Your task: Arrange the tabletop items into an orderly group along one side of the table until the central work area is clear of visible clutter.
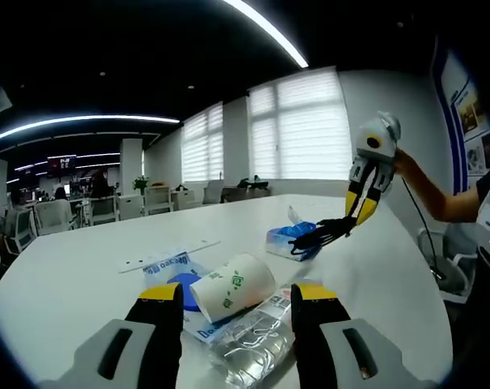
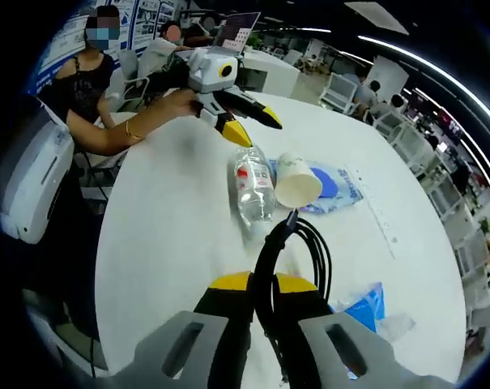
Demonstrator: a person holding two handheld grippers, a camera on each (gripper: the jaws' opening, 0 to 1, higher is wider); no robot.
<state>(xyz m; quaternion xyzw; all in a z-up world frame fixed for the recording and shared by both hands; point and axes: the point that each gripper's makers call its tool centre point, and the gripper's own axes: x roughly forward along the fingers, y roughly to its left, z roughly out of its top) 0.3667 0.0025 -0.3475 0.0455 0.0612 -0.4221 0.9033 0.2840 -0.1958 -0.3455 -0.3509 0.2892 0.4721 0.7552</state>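
White table (image 1: 83, 275) | paper cup (image 1: 232, 290) tipped on side, mouth open, contents not visible, atop blue packet (image 1: 176, 271) beside plastic bottle (image 1: 249, 344), liquid level unclear | left gripper (image 1: 236, 304) released, straddling cup | right gripper (image 2: 263, 296) clenched on black cable (image 2: 305, 247) | tissue pack (image 1: 289, 237) beyond.

You've got a big white table (image 1: 83, 284). On it: clear bottle (image 2: 253, 188) w/ paper cup (image 2: 297, 181) beside it on a blue-white bag (image 2: 335, 188), long white strip (image 1: 168, 254) past them, blue tissue pack (image 1: 287, 240) nr the far edge.
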